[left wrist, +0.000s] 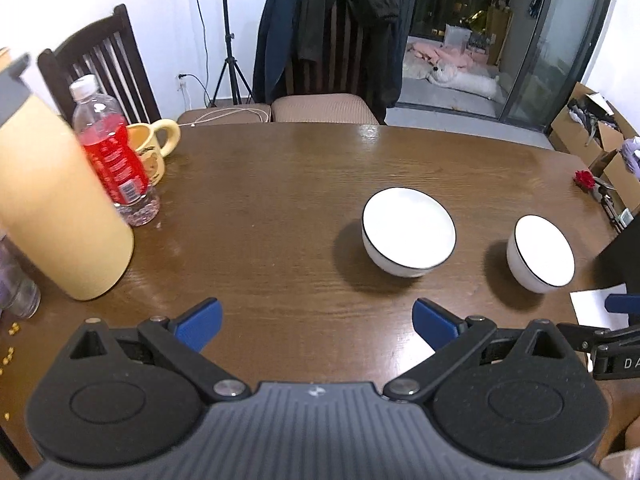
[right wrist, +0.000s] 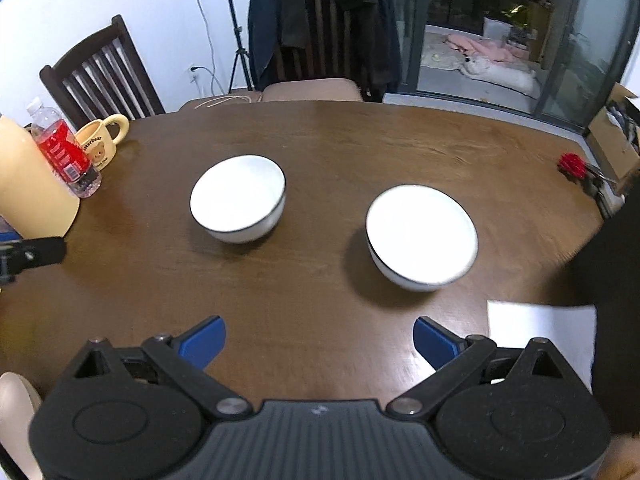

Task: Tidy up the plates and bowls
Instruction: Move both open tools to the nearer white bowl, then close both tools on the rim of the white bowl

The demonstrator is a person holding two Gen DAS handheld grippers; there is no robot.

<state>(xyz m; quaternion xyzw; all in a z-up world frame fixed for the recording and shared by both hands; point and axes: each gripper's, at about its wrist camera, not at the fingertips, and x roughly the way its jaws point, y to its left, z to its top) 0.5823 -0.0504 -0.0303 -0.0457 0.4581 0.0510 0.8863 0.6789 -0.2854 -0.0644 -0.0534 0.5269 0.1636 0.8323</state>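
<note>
Two white bowls with thin dark rims stand apart on the brown wooden table [left wrist: 260, 208]. In the left wrist view the nearer bowl [left wrist: 408, 232] is ahead and right of my left gripper [left wrist: 316, 326], and the second bowl [left wrist: 540, 254] is further right. In the right wrist view one bowl [right wrist: 239, 199] sits ahead to the left and the other bowl [right wrist: 421, 237] ahead to the right of my right gripper [right wrist: 318, 340]. Both grippers hover over the table's near side, open, with nothing between their blue pads. No plates are visible.
At the left stand a tall yellow flask [left wrist: 56, 204], a bottle of red drink [left wrist: 114, 156] and a yellow mug [left wrist: 154, 148]. A white paper sheet [right wrist: 544, 332] lies at the near right. A red flower [right wrist: 573, 164] lies at the right edge. Chairs [right wrist: 100, 76] stand behind the table.
</note>
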